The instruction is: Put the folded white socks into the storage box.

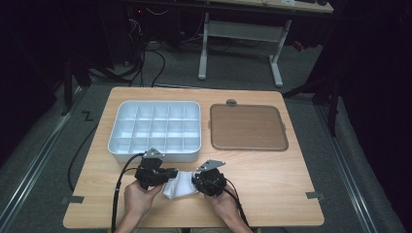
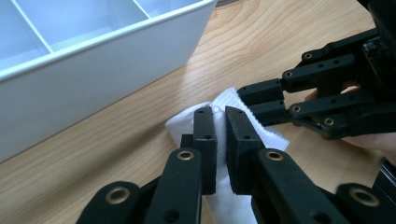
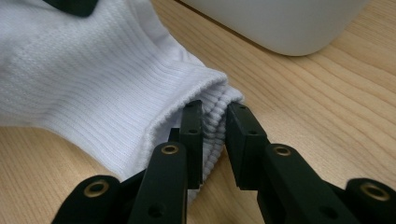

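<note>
A white sock [image 1: 180, 186] lies on the wooden counter [image 1: 272, 174] at about 6 o'clock, just in front of the white divided box [image 1: 154, 130]. The left gripper [image 2: 219, 114] is clamped narrow on the sock's fabric from 9 o'clock. The right gripper [image 3: 215, 112], coming from 3 o'clock, pinches the ribbed cuff between nearly closed jaws. A brown tray [image 1: 248, 127] sits at 1 o'clock.

sock [image 3: 93, 84]: white ribbed knit cloth, looking matt | divided tray [image 1: 154, 128]: showing smooth white plastic | surface [image 1: 272, 174]: showing pale wood grain | tongs [image 2: 219, 135]: looking matt black plastic
</note>
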`<action>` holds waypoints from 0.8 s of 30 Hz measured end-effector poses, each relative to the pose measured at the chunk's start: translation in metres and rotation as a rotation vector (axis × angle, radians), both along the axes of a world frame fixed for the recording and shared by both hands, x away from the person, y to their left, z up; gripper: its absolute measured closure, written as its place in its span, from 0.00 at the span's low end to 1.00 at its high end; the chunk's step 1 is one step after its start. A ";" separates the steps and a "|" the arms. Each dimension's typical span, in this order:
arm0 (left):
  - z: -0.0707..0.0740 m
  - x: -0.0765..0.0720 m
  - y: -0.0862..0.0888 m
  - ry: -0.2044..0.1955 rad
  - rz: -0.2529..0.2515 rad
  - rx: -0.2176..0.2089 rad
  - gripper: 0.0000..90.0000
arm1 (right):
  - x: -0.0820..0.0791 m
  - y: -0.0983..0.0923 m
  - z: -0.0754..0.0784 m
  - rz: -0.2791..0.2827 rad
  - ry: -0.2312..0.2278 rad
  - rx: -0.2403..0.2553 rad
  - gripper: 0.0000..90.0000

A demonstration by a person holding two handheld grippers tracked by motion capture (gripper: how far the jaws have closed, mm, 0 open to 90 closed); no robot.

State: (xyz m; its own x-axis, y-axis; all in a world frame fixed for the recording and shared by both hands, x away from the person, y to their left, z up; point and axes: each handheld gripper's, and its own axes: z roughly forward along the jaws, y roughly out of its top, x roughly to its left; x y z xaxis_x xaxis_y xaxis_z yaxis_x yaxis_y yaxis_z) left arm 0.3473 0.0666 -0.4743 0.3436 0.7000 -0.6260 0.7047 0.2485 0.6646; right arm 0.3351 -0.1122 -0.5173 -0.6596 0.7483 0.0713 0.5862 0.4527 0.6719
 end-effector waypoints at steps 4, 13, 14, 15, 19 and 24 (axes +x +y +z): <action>0.000 0.001 -0.005 -0.002 -0.008 0.011 0.93 | 0.001 0.001 0.000 0.004 0.000 0.002 0.86; -0.001 0.005 -0.014 0.003 -0.023 -0.010 0.93 | 0.001 0.003 -0.001 0.009 0.003 0.016 0.86; -0.001 0.005 -0.014 0.001 -0.023 -0.012 0.93 | 0.001 0.003 -0.001 0.009 0.003 0.016 0.86; -0.002 0.005 -0.016 -0.004 -0.027 -0.010 0.93 | 0.001 0.003 -0.001 0.008 0.003 0.018 0.86; -0.004 0.008 -0.019 -0.006 -0.027 -0.011 0.93 | 0.001 0.004 -0.002 0.015 -0.001 0.020 0.86; -0.005 0.009 -0.022 -0.015 -0.020 -0.009 0.93 | 0.001 0.006 -0.002 0.020 0.004 0.023 0.86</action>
State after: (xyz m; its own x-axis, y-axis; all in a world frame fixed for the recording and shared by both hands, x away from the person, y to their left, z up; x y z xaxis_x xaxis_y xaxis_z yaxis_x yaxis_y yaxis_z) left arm 0.3566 0.0449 -0.4794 0.3664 0.6876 -0.6268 0.6996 0.2405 0.6728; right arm 0.3360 -0.1064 -0.5194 -0.6738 0.7333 0.0907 0.5800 0.4489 0.6798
